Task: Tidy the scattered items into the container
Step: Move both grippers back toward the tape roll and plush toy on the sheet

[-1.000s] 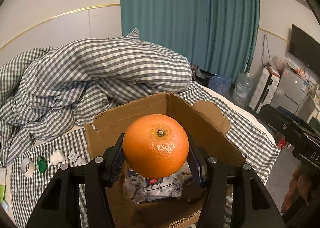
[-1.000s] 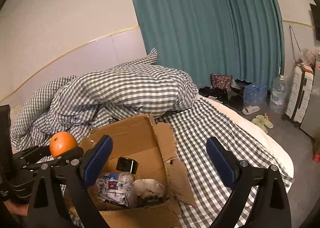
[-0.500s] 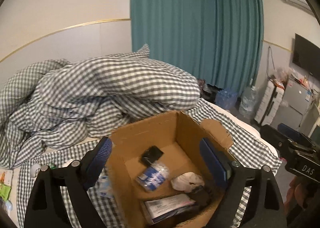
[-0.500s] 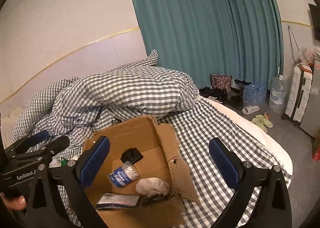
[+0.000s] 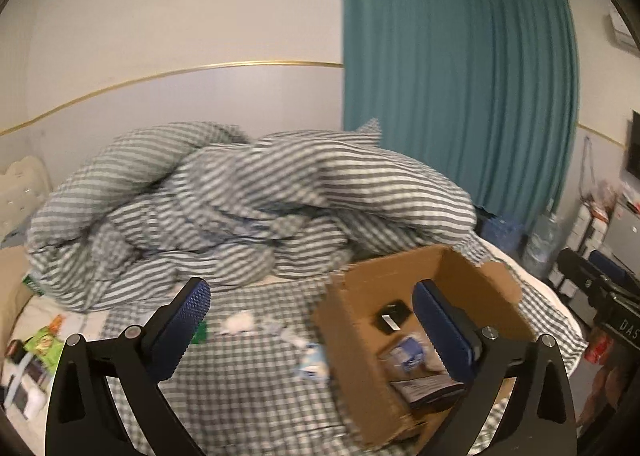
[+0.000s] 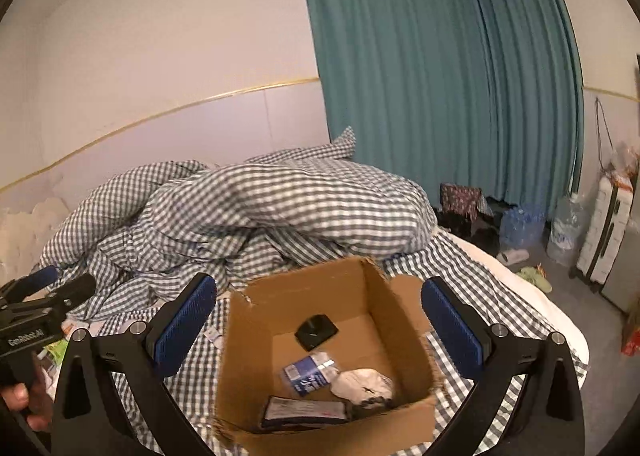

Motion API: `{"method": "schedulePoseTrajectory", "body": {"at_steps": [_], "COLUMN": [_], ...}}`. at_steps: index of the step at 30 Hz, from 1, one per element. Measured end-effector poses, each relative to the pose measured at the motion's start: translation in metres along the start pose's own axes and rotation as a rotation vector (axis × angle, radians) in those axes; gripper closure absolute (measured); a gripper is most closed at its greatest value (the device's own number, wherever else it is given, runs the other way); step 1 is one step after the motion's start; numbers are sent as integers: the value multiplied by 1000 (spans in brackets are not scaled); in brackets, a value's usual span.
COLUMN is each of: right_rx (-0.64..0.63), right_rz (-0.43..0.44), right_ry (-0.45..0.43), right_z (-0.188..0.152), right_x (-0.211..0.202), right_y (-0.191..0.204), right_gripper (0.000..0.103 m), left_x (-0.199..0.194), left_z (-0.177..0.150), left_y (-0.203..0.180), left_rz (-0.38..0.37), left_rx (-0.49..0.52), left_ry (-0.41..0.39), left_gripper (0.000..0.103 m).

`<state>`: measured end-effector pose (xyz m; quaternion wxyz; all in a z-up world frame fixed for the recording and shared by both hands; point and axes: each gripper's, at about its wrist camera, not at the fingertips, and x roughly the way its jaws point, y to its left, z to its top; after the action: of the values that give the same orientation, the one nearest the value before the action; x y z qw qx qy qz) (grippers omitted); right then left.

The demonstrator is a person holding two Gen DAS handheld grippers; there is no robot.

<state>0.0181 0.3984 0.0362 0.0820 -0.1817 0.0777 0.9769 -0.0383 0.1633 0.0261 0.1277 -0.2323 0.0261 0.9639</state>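
A brown cardboard box (image 6: 256,320) stands open on the checked bed. Inside lie a black flat item (image 6: 316,330), a blue-labelled bottle (image 6: 310,370), a white crumpled wad (image 6: 364,384) and a dark packet (image 6: 304,412). My right gripper (image 6: 320,320) hangs open above the box, empty. My left gripper (image 5: 312,320) is empty, its jaws opening, left of the box (image 5: 352,320) and above the sheet. Small white items (image 5: 238,322), a blue-white item (image 5: 314,360) and a green packet (image 5: 46,344) lie scattered on the bed. No orange shows in either view.
A bunched checked duvet (image 6: 280,208) fills the bed behind the box. A teal curtain (image 6: 420,76) hangs beyond it. On the floor to the right are a white suitcase (image 6: 608,232), water bottles (image 6: 564,232) and slippers (image 6: 534,278). A hand (image 6: 24,404) holds the left gripper's grip.
The left gripper's jaws opened and the orange they held is gone from view. Both grippers drew back and up from the box; the left view swung left.
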Motion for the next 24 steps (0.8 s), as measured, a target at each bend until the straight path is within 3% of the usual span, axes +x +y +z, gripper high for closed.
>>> {"method": "schedulePoseTrajectory", "body": {"at_steps": [12,24], "right_rx": [-92,-162], "right_rz": [84,189], "right_ry": [-9,-2], "right_z": [-6,-17], "right_x": [-3,7], "right_y": [105,182], "right_gripper": [0,0], "left_x": [-42,-63], "left_z": [-15,-34], "left_y": [128,214], "left_rz": [152,246], "left_rx": [-103,-217], "left_ry": [-20,-28], "left_gripper": [0,0]}}
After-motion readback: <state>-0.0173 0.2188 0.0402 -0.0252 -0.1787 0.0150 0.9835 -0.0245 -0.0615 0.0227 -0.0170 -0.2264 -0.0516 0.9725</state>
